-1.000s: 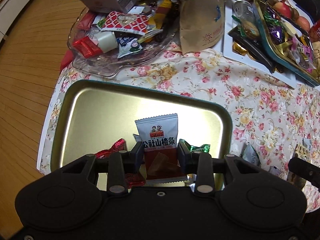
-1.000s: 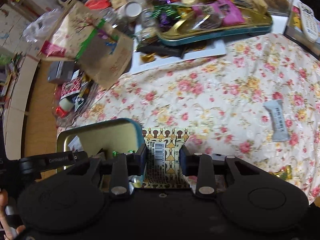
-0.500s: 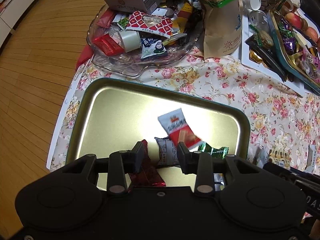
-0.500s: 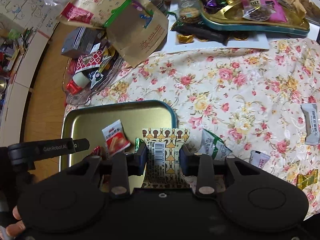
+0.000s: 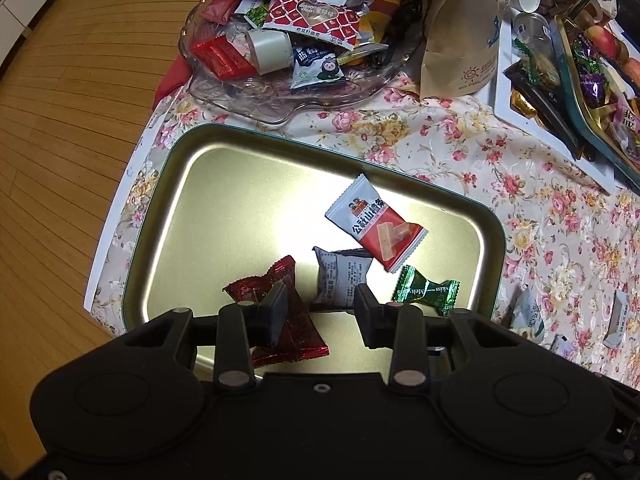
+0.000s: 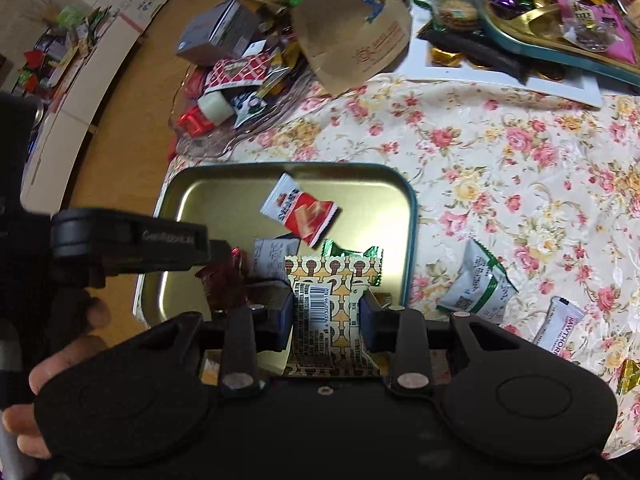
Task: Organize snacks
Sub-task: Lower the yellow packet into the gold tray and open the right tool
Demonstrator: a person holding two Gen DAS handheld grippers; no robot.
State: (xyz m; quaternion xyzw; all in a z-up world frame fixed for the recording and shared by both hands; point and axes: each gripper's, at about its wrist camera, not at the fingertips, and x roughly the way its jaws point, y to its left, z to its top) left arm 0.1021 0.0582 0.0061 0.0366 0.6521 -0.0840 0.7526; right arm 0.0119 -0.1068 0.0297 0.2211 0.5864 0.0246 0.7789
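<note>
The right gripper (image 6: 325,312) clamped a cream-and-brown patterned snack packet (image 6: 332,300) above the near edge of the shallow gold metal tray (image 5: 176,216). The left gripper (image 5: 316,312) hung open and empty over the wrapped sweets just below it. Released too early, the packet could land outside the rim.

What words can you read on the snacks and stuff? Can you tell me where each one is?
"公社山楂条": white and red packet lying in the gold tray.
"Meleys", partly legible: green candy in the tray.
"HAWTHORN", cut off: white sachet on the floral cloth.
"GenRobot.AI", blurred: left gripper's arm.
Barcode digits on the patterned packet in the right gripper: too small to read.
</note>
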